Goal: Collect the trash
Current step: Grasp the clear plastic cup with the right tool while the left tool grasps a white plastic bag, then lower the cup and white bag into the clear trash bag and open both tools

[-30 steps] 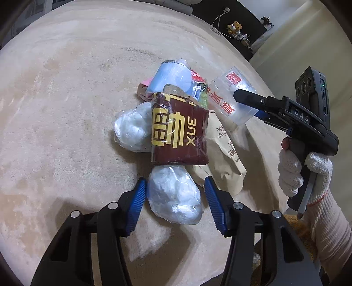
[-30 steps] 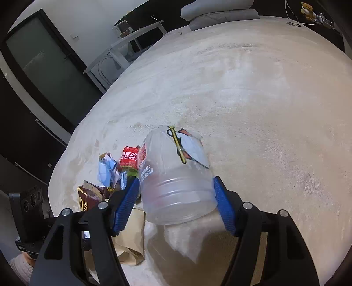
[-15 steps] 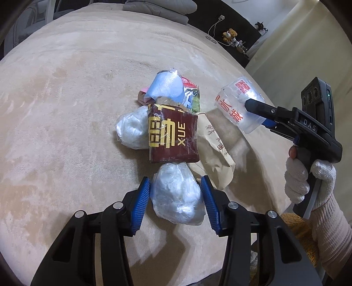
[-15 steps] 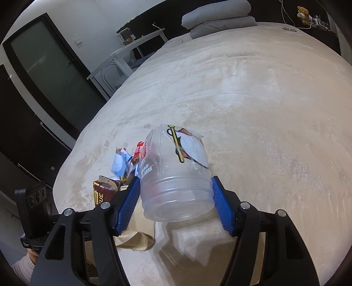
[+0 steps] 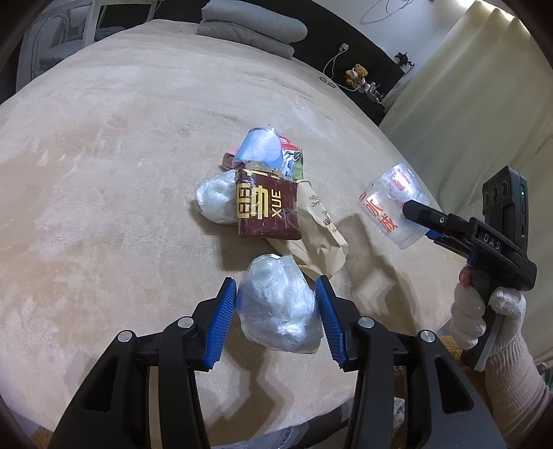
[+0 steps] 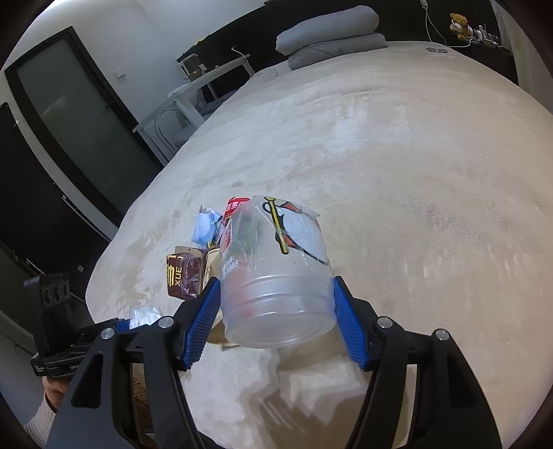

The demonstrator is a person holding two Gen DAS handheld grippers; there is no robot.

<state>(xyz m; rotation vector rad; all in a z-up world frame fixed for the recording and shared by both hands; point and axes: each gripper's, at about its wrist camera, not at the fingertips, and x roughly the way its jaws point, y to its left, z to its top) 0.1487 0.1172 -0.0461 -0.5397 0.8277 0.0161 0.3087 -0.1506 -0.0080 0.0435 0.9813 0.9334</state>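
My left gripper (image 5: pixel 274 319) is shut on a crumpled white plastic bag (image 5: pixel 280 307) and holds it above the beige bed cover (image 5: pixel 103 172). My right gripper (image 6: pixel 276 324) is shut on a clear plastic cup (image 6: pixel 276 273) with red print, held off the bed; the cup also shows in the left wrist view (image 5: pixel 392 203). A trash pile lies on the bed: a dark red pouch marked XUE (image 5: pixel 268 210), another white plastic ball (image 5: pixel 216 200), a brown paper bag (image 5: pixel 319 235) and a light blue wrapper (image 5: pixel 259 150).
Folded grey bedding (image 5: pixel 249 27) lies at the bed's far end. A cream curtain (image 5: pixel 466 103) hangs on the right. A white table and chair (image 6: pixel 193 107) and a dark door (image 6: pixel 79 114) stand to the left of the bed.
My left gripper has closed on the white plastic bag and lifted it back from the pile. My right gripper has carried the cup up and away to the right.
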